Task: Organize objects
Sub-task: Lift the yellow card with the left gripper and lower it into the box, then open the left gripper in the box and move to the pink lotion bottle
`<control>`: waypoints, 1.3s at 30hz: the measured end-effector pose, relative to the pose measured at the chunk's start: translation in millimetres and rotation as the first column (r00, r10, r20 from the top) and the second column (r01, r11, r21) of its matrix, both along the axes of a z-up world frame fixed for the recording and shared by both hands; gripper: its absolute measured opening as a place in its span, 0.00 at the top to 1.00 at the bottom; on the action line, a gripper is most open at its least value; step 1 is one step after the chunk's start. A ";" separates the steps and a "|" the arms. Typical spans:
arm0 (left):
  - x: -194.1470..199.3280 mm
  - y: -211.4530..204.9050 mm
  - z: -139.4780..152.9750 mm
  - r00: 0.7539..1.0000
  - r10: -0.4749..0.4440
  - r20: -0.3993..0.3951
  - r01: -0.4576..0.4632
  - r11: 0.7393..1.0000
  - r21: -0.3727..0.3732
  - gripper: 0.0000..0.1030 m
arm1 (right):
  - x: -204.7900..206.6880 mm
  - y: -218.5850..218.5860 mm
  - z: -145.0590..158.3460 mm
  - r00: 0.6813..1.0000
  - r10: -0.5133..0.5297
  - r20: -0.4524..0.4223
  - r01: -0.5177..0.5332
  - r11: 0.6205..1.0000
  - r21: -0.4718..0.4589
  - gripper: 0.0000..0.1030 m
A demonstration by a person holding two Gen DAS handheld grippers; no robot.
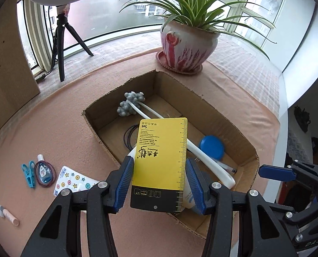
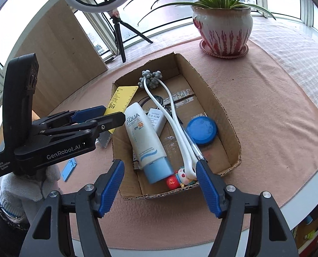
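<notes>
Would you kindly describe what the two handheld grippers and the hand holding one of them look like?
Both the left gripper and right gripper have black angular linkage arms with silver rivets and ribbed blue finger pads. The left one's black body is printed "GenRobot.AI" and "Data Acquisition System" in white. The hand under it wears a white knitted glove.

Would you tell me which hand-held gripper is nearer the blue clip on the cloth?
Left. The left hand-held gripper holds the yellow card beside the box, nearer the blue clip; the right hand-held gripper hangs over the box.
</notes>
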State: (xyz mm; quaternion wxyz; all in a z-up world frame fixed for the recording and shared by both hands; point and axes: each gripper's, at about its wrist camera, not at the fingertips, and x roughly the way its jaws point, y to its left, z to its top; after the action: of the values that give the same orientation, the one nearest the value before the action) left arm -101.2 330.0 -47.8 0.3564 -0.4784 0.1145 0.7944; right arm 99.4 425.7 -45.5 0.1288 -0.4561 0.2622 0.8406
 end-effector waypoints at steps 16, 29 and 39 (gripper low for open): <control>-4.3 27.3 -10.8 1.000 -0.018 -0.004 0.018 1.000 -0.020 0.25 | 4.3 8.9 -8.4 1.000 0.000 0.025 0.000 1.000 -0.002 0.36; -10.2 -26.6 0.3 0.997 0.077 -0.013 -0.077 0.997 0.019 0.17 | -7.2 -6.8 -6.5 0.999 0.033 0.018 -0.033 0.999 -0.013 0.36; -22.9 -142.8 -10.9 0.966 0.258 0.007 -0.258 0.966 -0.011 0.17 | -45.3 -56.2 -5.2 0.989 0.148 0.015 -0.147 0.989 -0.017 0.36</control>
State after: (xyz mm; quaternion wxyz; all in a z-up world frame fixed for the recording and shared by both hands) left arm -124.0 187.2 -58.7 0.2482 -0.4945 0.0537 0.8313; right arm 54.1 369.6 -50.7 0.0647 -0.4823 0.2335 0.8419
